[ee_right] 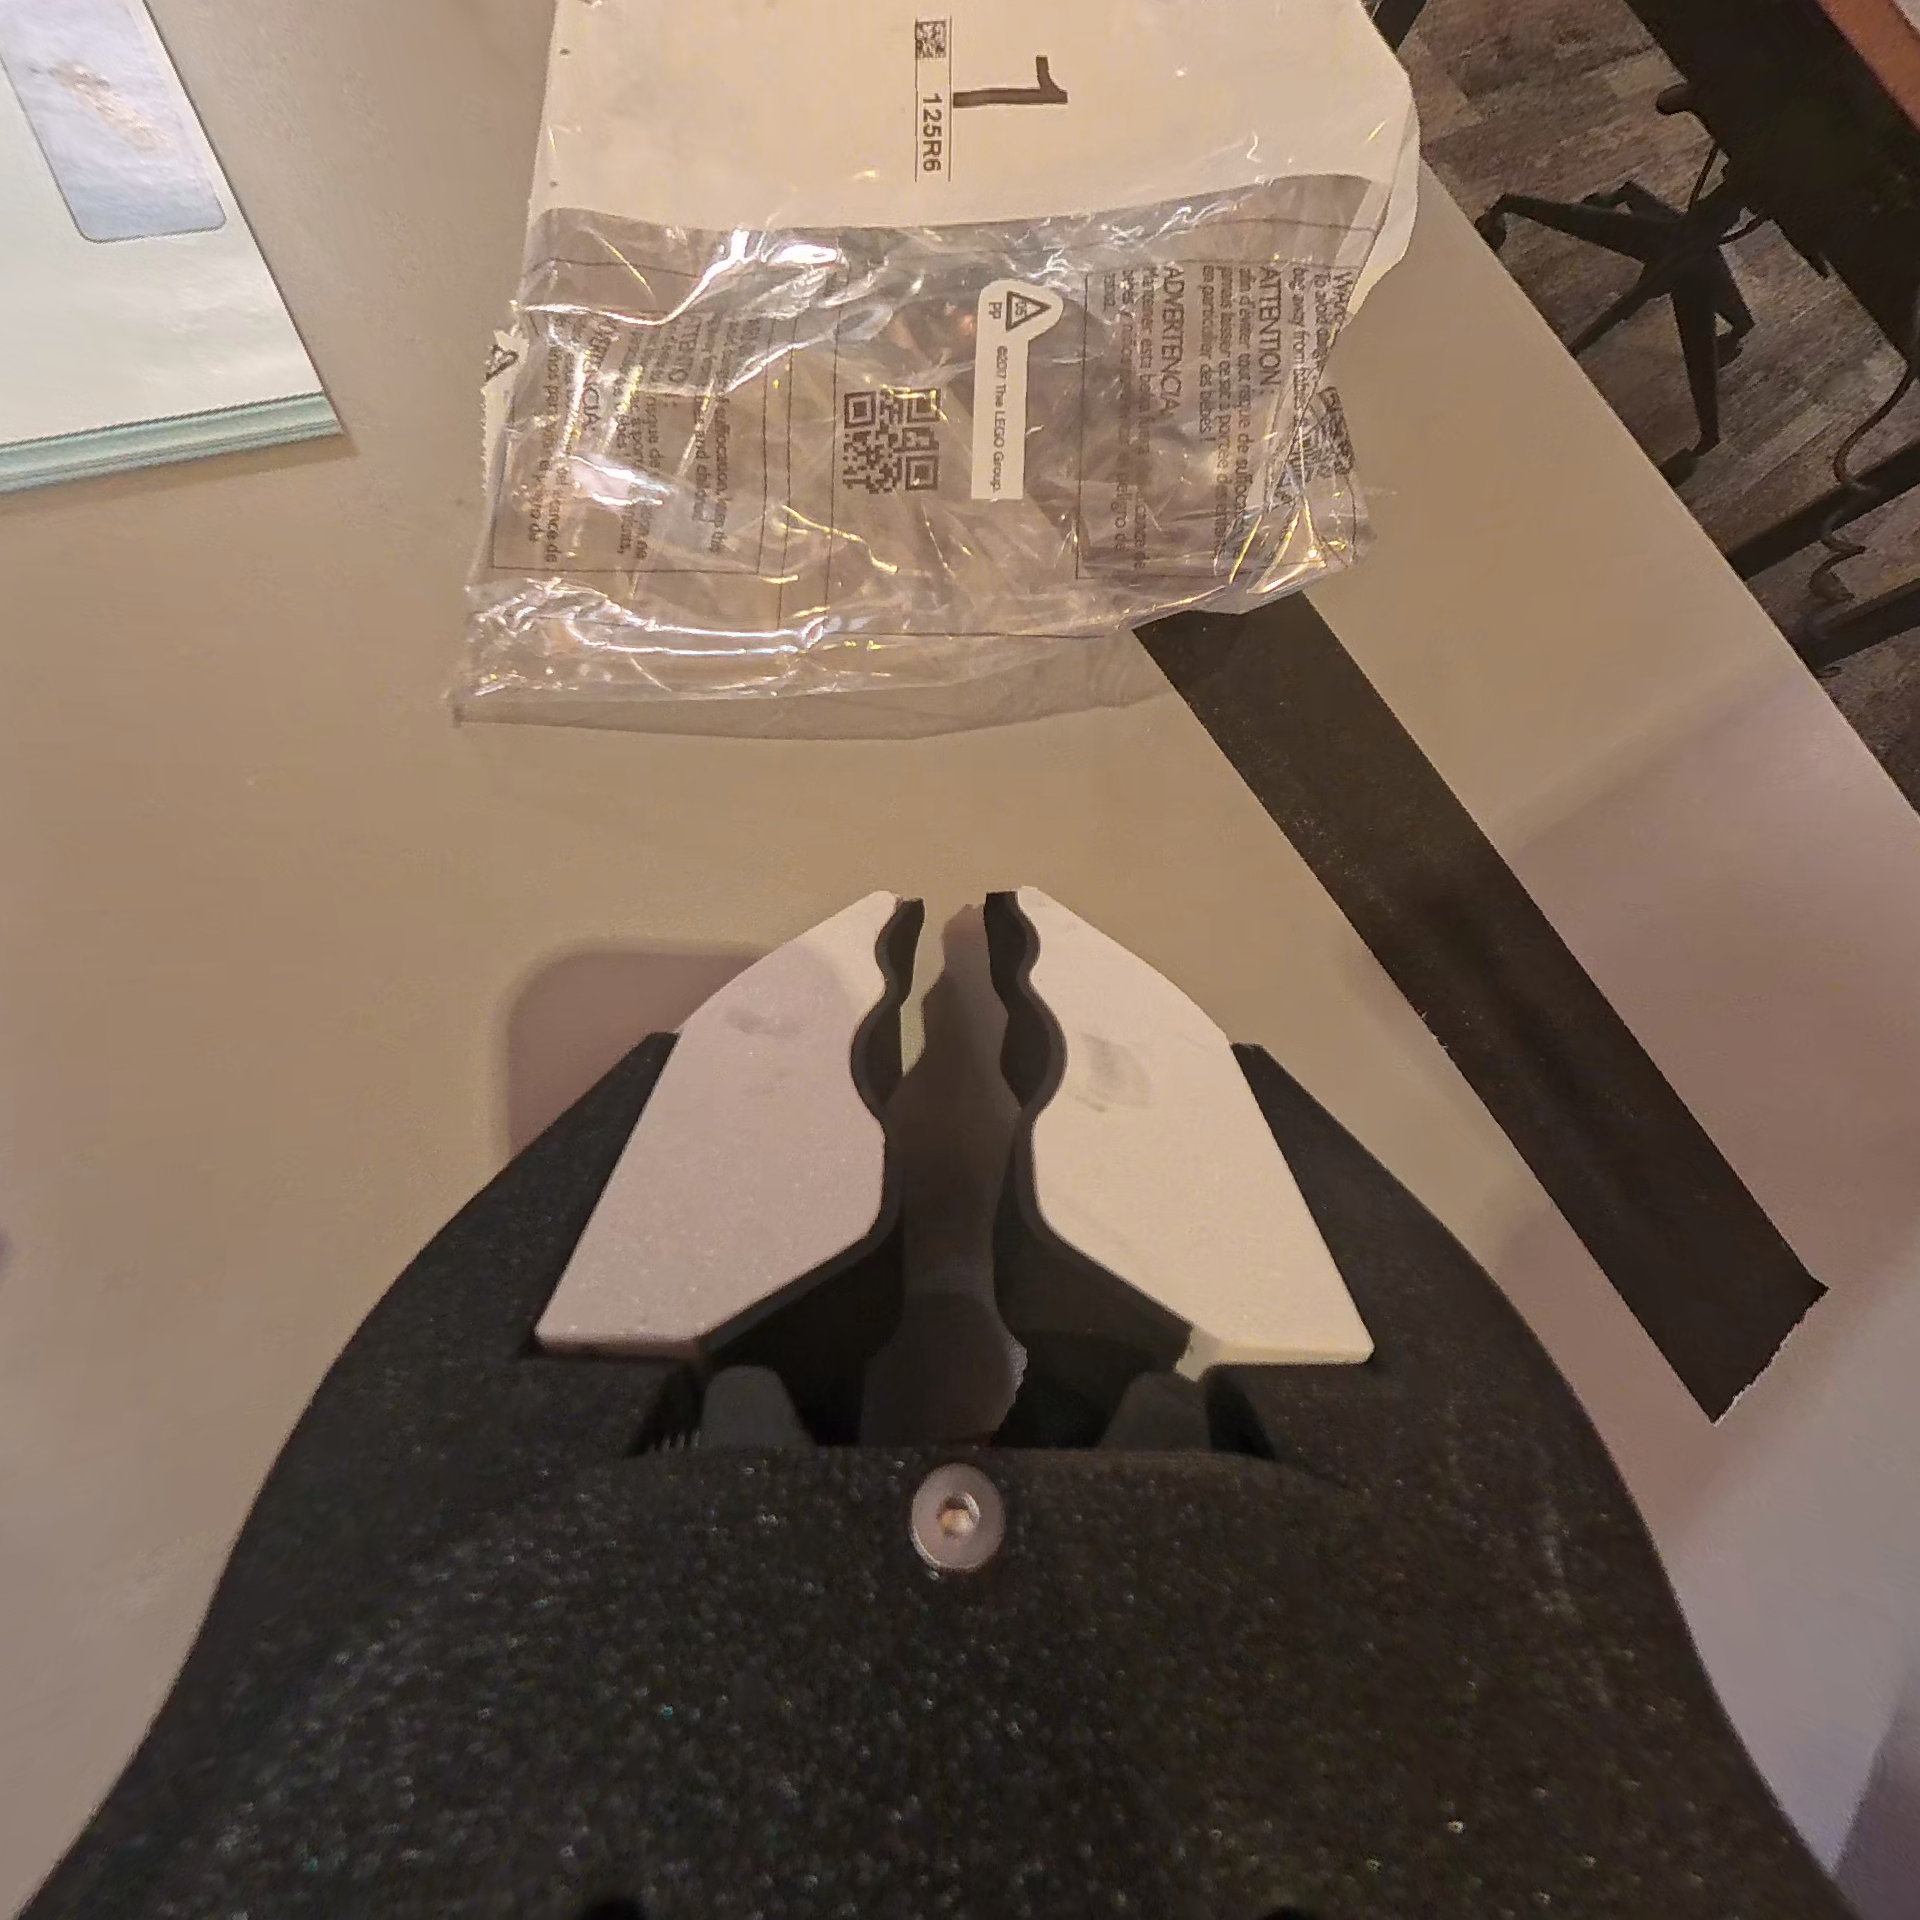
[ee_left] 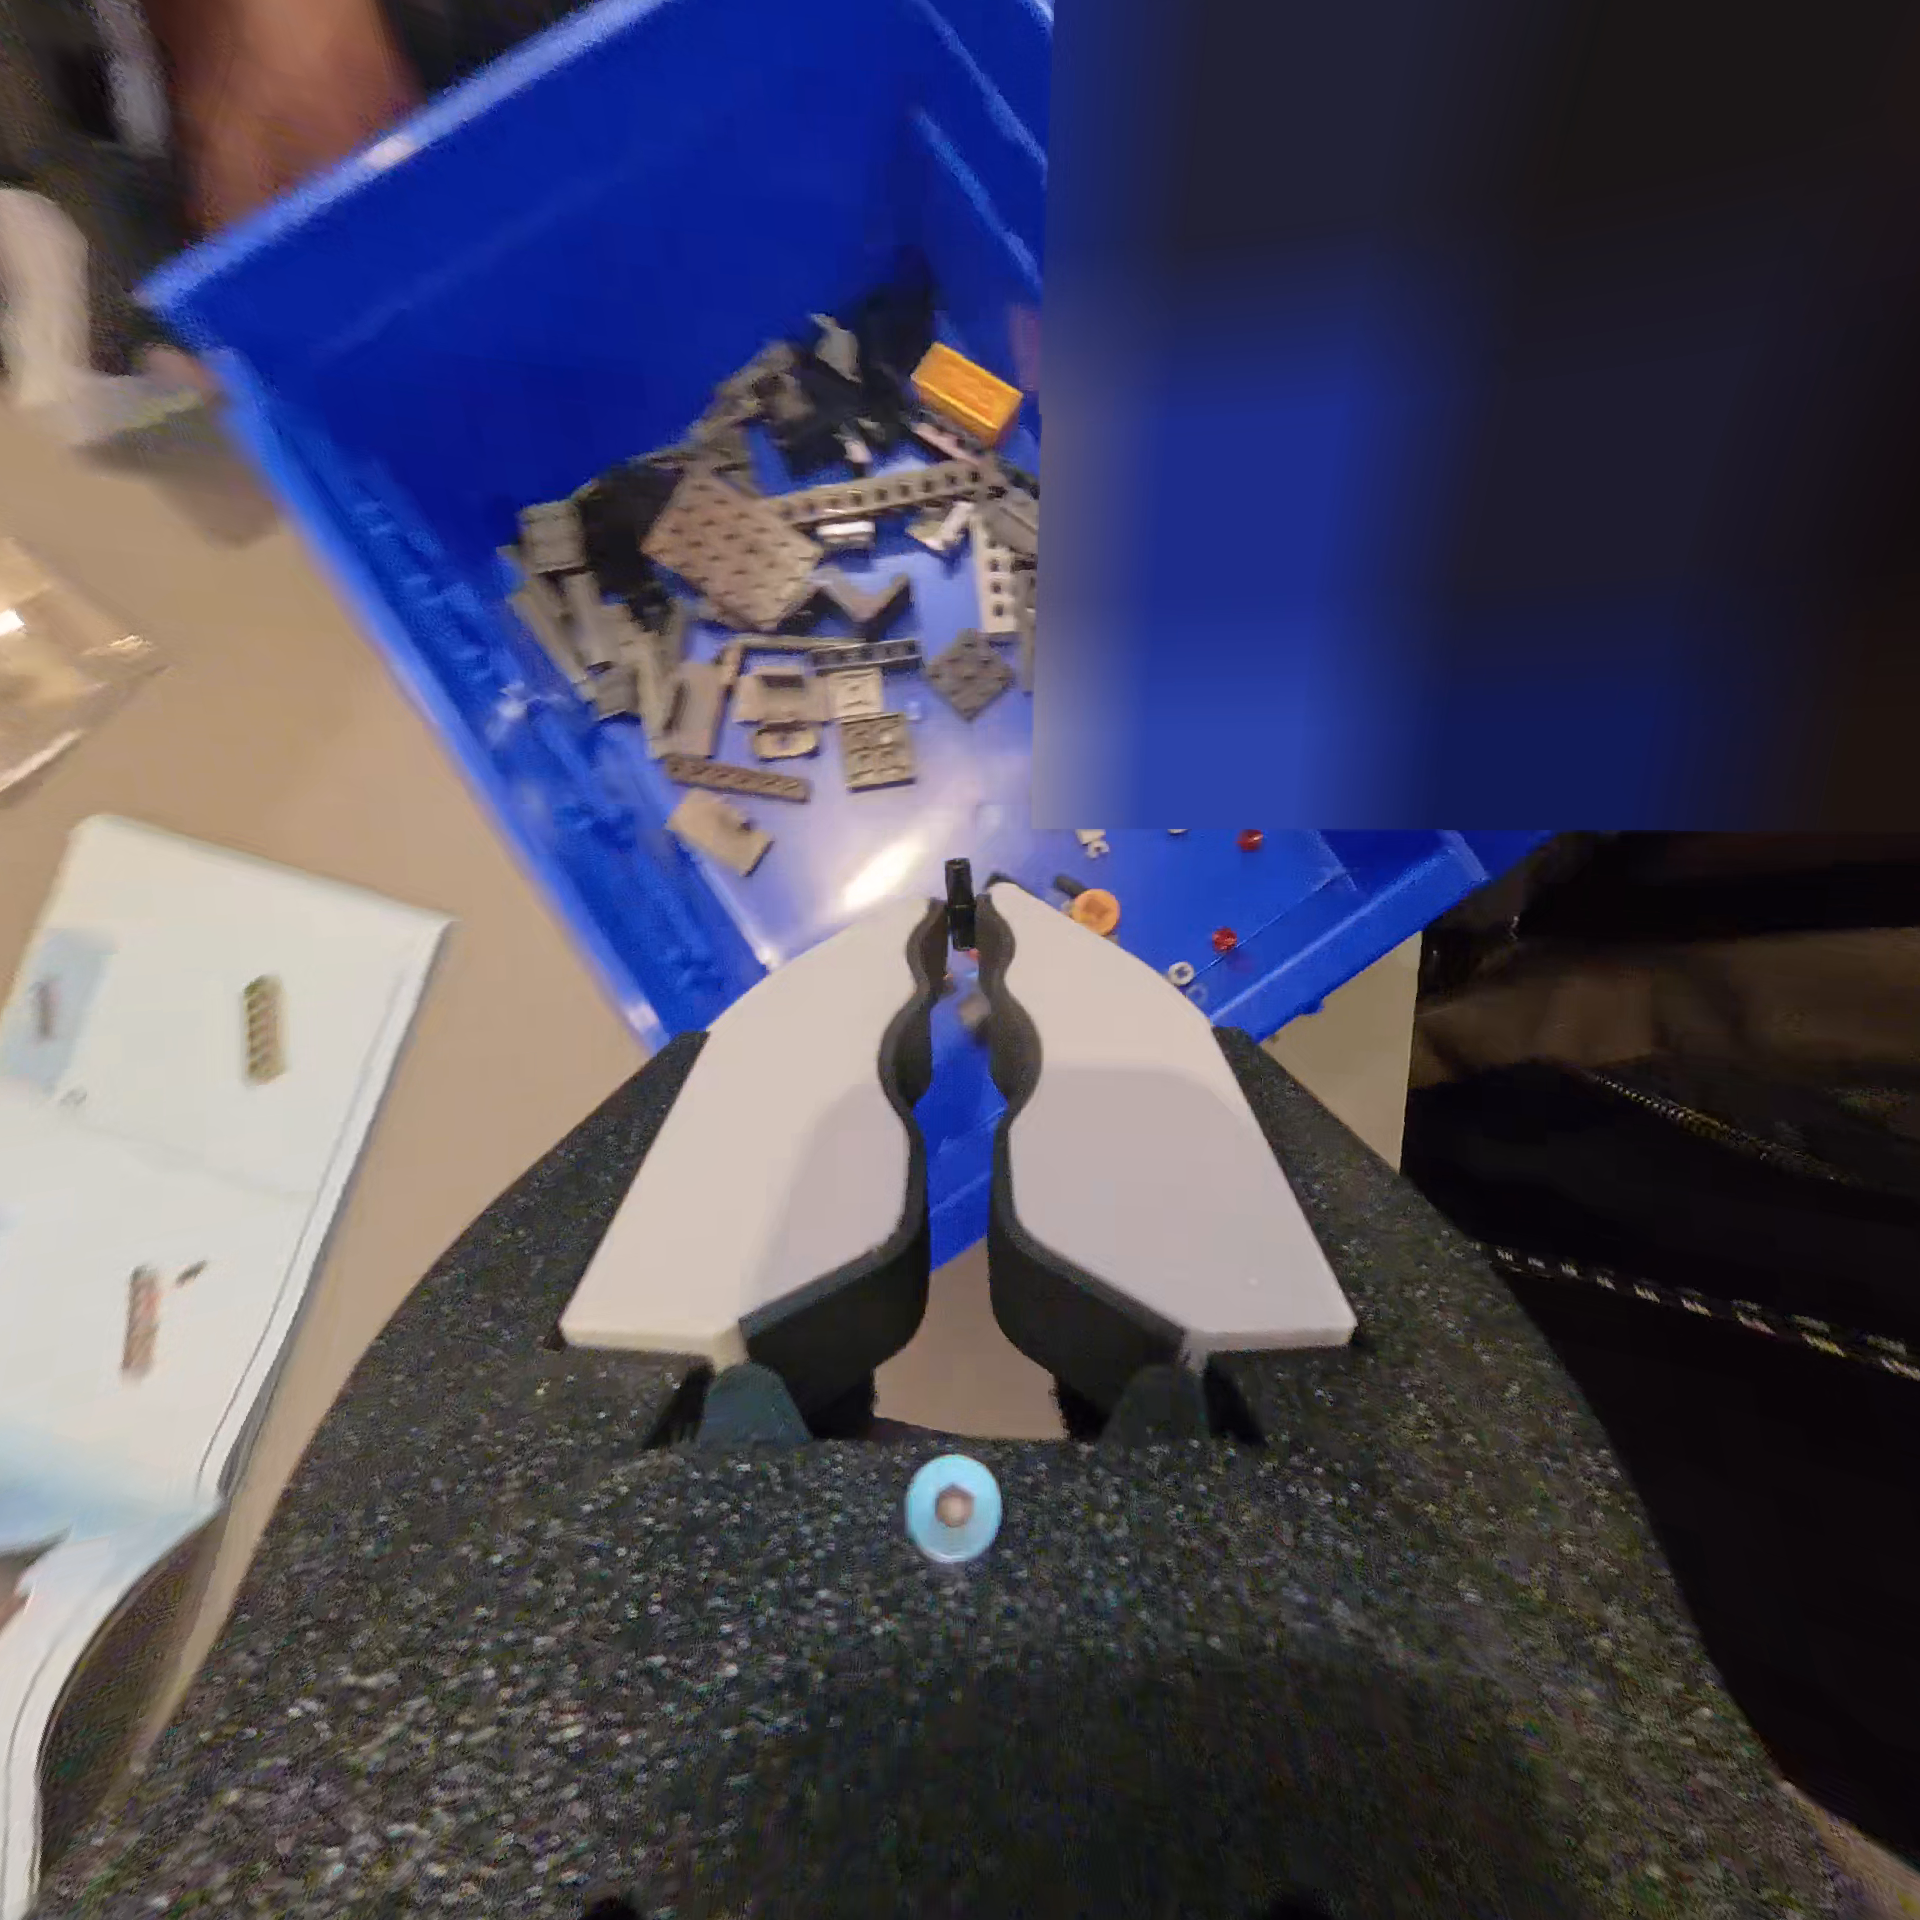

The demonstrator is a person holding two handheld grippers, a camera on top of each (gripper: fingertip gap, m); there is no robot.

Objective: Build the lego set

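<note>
Beige counter [ee_right: 312,779] scene: left hand-held gripper [ee_left: 958,914] is pinching a tiny, light, stiff black pin [ee_left: 957,902] by its middle over the blue bin [ee_left: 582,260]; right hand-held gripper [ee_right: 954,906] is hovering parted, holding nothing, near a crinkly plastic bag [ee_right: 883,416].

A beige table [ee_right: 260,779] is carrying everything. In the right wrist view, a clear bag [ee_right: 914,416] is lying at 12 o'clock, a booklet [ee_right: 135,260] at 10 o'clock, and a black tape strip [ee_right: 1455,987] is running from the bag toward 4 o'clock. In the left wrist view, a blue bin [ee_left: 499,343] is sitting at 12 o'clock, with another booklet [ee_left: 177,1091] lying at 9 o'clock.
</note>
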